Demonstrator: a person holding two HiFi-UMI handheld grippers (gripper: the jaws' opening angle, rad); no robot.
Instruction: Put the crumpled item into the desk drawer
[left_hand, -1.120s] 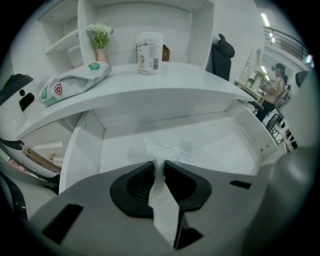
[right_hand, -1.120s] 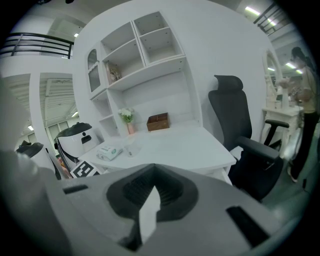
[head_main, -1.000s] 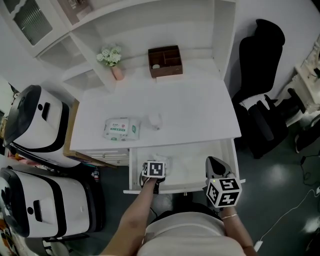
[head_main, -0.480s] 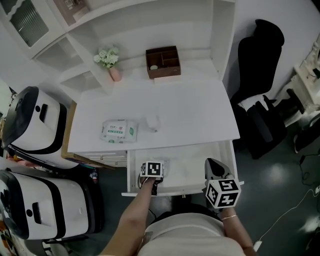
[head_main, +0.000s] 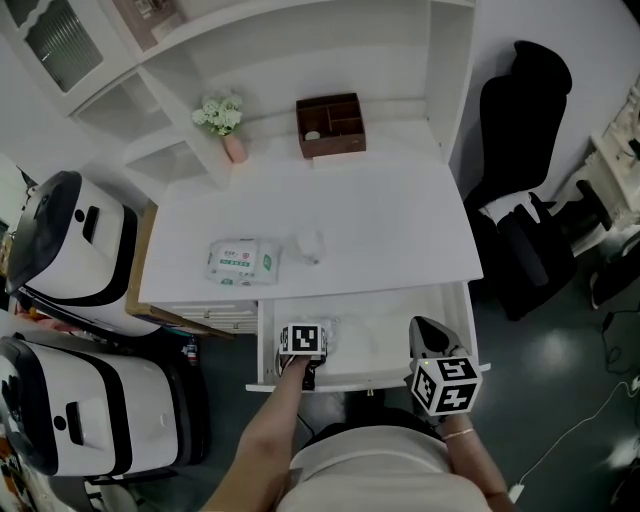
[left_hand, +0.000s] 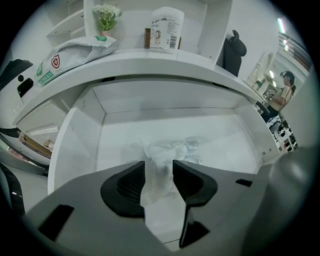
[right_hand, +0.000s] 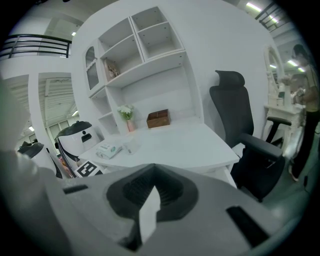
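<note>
The crumpled item (left_hand: 167, 150), a wad of clear plastic film, lies on the floor of the open white desk drawer (left_hand: 75, 140). My left gripper (left_hand: 159, 167) is low inside the drawer, and its jaws are opening with a tail of the film between the pads. In the head view the left gripper (head_main: 305, 342) sits at the left front of the drawer (head_main: 400, 322), with the crumpled item (head_main: 328, 327) just beyond it. My right gripper (head_main: 428, 338) hangs at the drawer's front right corner. In its own view the right gripper (right_hand: 152, 171) is shut and empty.
On the desk top lie a pack of wipes (head_main: 241, 261) and a small clear object (head_main: 312, 245). A brown organiser box (head_main: 330, 123) and a flower vase (head_main: 229, 122) stand at the back. White machines (head_main: 70, 250) stand to the left, a black chair (head_main: 530, 200) to the right.
The left gripper has stayed in the drawer's left front and the right gripper at the front right corner. Only the head view has shifted slightly.
</note>
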